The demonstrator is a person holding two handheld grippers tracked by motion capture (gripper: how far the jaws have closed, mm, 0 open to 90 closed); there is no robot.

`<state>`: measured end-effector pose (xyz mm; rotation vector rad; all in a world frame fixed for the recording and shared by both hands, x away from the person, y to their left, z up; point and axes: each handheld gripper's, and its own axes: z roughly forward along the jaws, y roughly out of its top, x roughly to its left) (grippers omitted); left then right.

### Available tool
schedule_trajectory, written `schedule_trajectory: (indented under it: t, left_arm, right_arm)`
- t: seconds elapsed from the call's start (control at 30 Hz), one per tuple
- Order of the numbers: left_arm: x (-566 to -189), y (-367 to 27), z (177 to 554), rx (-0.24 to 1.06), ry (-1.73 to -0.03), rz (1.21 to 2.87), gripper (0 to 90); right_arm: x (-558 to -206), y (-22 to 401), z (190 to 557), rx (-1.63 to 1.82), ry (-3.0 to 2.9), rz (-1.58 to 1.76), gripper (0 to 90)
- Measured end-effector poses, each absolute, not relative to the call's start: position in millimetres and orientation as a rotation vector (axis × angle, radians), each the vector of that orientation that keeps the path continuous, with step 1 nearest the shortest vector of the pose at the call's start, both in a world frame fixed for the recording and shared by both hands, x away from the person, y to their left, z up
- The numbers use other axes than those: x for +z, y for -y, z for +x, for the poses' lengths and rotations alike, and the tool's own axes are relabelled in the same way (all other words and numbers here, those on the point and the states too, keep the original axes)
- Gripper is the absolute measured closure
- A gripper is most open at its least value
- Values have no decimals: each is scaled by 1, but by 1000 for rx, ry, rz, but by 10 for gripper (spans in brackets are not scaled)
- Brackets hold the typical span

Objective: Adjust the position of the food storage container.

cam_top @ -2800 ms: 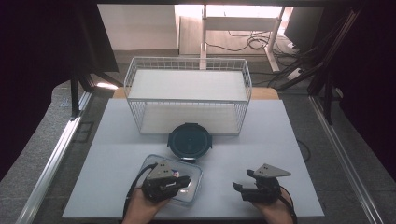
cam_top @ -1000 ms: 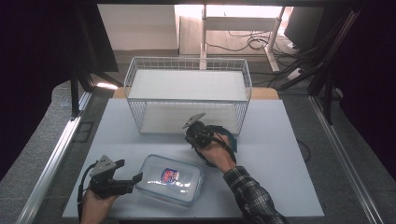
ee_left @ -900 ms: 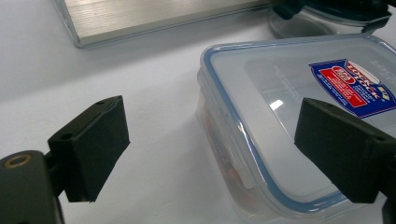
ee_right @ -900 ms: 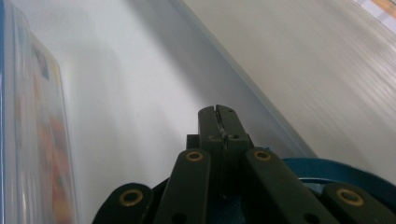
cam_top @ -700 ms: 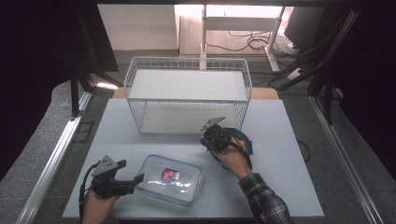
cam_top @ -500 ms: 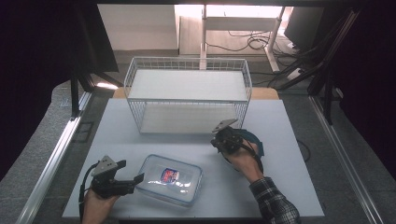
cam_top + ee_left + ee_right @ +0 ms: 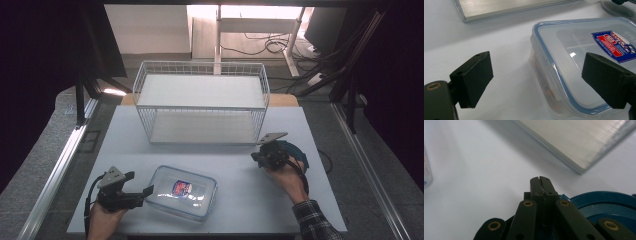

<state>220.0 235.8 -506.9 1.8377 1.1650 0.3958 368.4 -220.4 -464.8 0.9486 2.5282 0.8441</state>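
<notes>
A wire basket stands at the back of the white table. In front, a clear lidded box lies just beside the left gripper, whose jaws stand apart around its near corner. The right gripper, jaws together, pinches a blue lid near the basket's right corner.

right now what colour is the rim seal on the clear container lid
Blue, running around the lid; clearest in the left gripper view.
</notes>
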Motion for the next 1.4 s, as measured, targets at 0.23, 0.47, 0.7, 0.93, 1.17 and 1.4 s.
schedule_trajectory:
  t: [0.23, 0.47, 0.7, 0.93, 1.17, 1.4]
  left_arm:
    - [-507, -237, 220, 394, -1168, 1837, 95]
    - [-507, -236, 221, 393, -1169, 1838, 95]
    - [-508, -236, 222, 383, -1173, 1837, 95]
    - [-498, -242, 222, 398, -1187, 1821, 108]
    - [-502, -263, 219, 426, -1235, 1857, 581]
    - [-517, -251, 222, 365, -1222, 2038, 835]
  right_arm:
    - [-464, 246, 369, 831, -2486, 998, 894]
    - [-463, 267, 377, 817, -2446, 1051, 894]
    - [-462, 277, 381, 804, -2417, 1096, 892]
    - [-460, 277, 365, 885, -2395, 1086, 890]
    - [-457, 259, 323, 1084, -2431, 1022, 890]
    - [-477, 233, 289, 1121, -2530, 943, 889]
